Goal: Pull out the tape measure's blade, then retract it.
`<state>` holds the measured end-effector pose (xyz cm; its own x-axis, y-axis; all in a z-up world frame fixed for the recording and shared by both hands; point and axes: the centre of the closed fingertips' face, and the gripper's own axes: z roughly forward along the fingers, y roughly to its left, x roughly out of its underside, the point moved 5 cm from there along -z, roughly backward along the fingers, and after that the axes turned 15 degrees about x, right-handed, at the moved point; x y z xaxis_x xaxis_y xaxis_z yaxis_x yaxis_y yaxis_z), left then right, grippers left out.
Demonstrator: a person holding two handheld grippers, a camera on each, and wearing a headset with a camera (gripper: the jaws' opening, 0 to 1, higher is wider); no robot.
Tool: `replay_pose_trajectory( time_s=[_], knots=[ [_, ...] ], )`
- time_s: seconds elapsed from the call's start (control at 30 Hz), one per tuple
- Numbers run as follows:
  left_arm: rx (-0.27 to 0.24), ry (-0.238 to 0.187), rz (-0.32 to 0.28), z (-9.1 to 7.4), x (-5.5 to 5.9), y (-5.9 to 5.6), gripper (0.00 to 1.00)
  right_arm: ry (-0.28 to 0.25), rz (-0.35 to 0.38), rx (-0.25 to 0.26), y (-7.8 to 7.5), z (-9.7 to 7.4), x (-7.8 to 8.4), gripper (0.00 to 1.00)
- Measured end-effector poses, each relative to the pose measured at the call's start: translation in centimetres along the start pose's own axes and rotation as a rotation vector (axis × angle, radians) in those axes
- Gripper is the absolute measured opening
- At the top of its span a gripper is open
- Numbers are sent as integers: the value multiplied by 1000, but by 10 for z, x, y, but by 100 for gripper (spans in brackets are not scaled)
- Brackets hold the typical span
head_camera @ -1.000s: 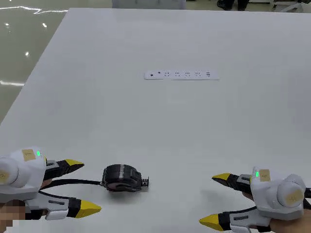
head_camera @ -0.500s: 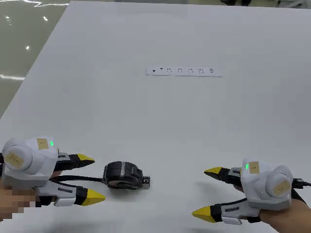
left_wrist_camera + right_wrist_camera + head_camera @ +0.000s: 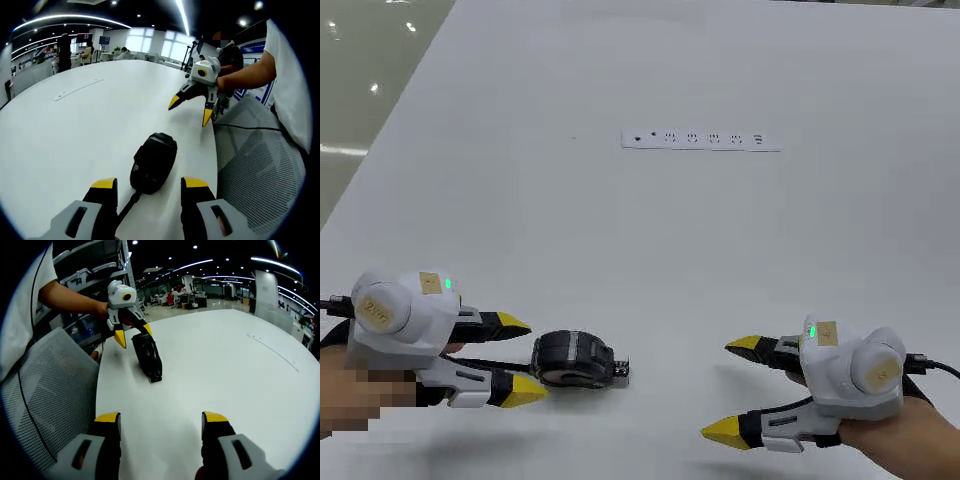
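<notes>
The tape measure (image 3: 575,362) lies by the bench's (image 3: 620,230) near edge. The left gripper (image 3: 532,358) is spread wide, its jaws flanking the tape measure's rear end; I cannot tell whether they touch it. The right gripper (image 3: 720,389), also spread and empty, is well apart.

A black, rounded tape measure (image 3: 575,360) is seen on the white table (image 3: 650,230), near its front edge. The blade is drawn in, its hook (image 3: 619,373) at the case mouth; a black strap (image 3: 485,366) is attached opposite.
</notes>
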<state>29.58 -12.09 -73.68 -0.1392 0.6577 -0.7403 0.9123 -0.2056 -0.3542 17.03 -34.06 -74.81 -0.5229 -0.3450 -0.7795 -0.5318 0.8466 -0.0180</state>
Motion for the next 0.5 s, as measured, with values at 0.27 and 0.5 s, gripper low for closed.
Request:
replay_pose_trajectory(
  time_s=[0.27,0.5],
  knots=[
    [12,-9,-6,5,-2,4,44,0,-5,-7,1,2,-2,65],
    [35,2,8,11,-2,4,38,3,-6,-14,3,4,-1,65]
  ],
)
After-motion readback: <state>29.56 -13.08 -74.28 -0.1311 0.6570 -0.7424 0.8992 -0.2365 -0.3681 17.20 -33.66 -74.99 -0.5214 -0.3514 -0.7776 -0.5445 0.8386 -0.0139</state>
